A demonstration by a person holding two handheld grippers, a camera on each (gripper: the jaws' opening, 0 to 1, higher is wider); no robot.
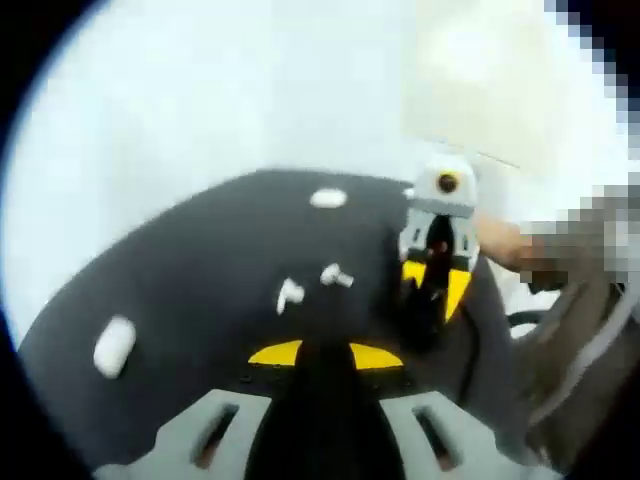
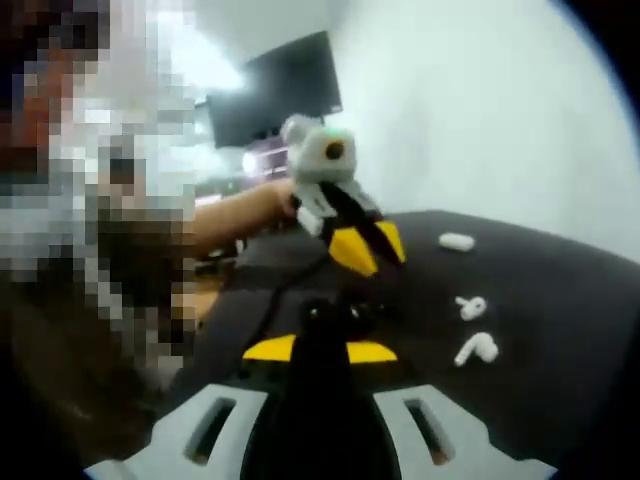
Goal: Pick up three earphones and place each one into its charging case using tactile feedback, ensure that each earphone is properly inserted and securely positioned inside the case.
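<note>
Both tongs (image 1: 325,355) (image 2: 320,350) pressed together, empty; open left above near earbud (image 1: 290,293), beside second earbud (image 1: 336,276), pinch gently.

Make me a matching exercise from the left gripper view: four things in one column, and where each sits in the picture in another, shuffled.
Things:
1. white case
2. oval white piece
3. two loose earbuds
4. right gripper

Places:
A. at the far edge of the dark mat
B. mid-mat, just ahead of the left gripper
C. at the mat's left side
D. on the right, yellow tips pointing down at the mat

Pairs: 1-C, 2-A, 3-B, 4-D
</note>
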